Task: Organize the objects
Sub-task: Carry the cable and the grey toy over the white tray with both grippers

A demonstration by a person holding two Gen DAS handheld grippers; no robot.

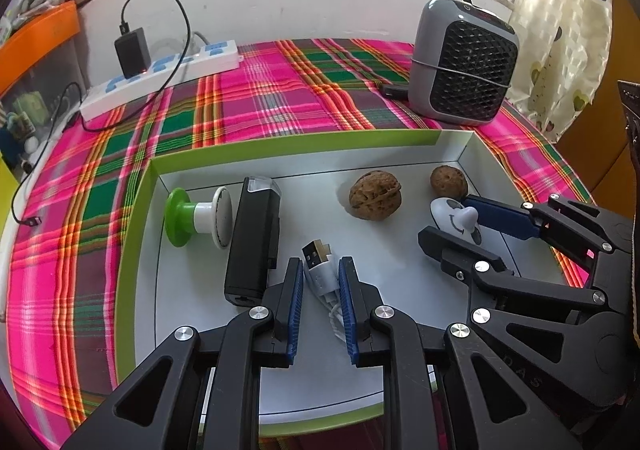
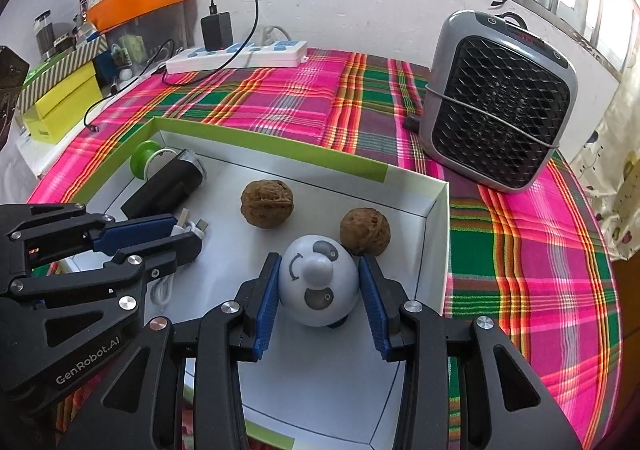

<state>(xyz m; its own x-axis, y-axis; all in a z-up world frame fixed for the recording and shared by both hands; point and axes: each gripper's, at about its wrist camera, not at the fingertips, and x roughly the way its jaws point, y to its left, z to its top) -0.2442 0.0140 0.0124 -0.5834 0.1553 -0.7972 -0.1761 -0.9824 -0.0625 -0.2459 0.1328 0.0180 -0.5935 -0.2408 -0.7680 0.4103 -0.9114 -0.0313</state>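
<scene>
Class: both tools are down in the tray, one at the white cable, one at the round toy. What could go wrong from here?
1. The left tool pinches only the white cable near its plug; its loose loop may drag or snag when lifted.
2. The round toy sits beside a walnut; moving it may set the walnut rolling.

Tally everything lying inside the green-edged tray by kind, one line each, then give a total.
Walnuts: 2
Black rectangular device: 1
Green and white knob-shaped piece: 1
White USB cable: 1
White panda-faced egg toy: 1
Total: 6
</scene>
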